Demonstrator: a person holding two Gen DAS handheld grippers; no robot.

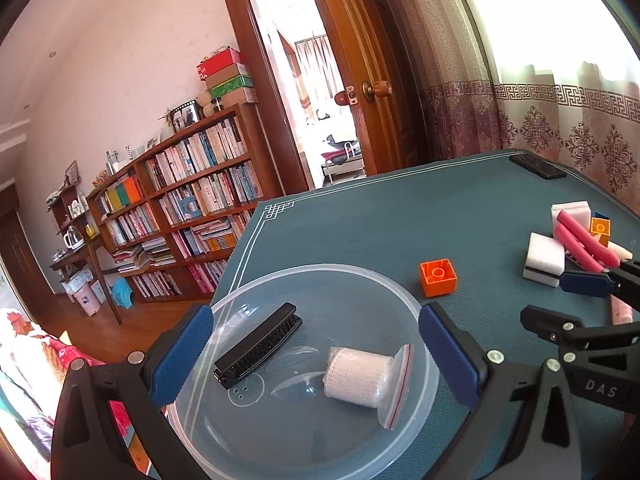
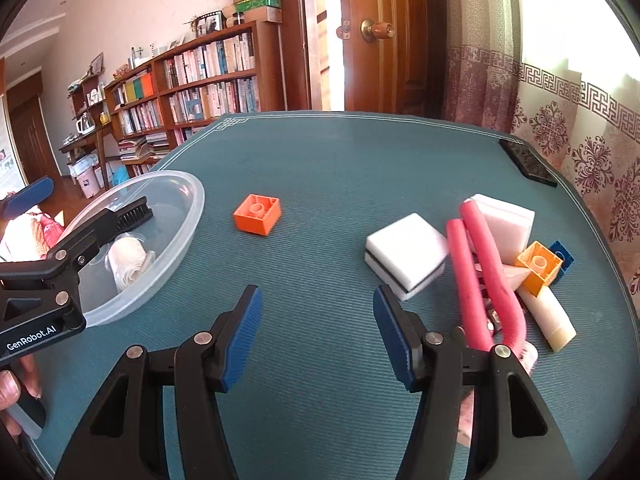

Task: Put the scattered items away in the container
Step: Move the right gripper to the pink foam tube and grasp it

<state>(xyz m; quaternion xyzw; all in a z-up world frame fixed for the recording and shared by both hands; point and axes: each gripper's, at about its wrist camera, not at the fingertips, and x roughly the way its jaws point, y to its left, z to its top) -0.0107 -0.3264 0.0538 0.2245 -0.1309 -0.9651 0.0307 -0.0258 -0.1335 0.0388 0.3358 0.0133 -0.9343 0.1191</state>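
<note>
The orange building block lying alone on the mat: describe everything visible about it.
The orange building block looks like glossy moulded plastic, squarish and stubby. It lies with its hollow side up, showing thin walls and a round tube in the middle. It rests flat on the teal table mat, turned at a slight angle, alone and touching nothing else. It sits between the clear plastic bowl and the white sponge block, apart from both. Neither the left gripper nor the right gripper holds it; both stand open.

Brush (image 1: 258, 346) and gauze roll (image 1: 358, 376) in bowl (image 1: 416, 412), block (image 1: 438, 278) right.
</note>
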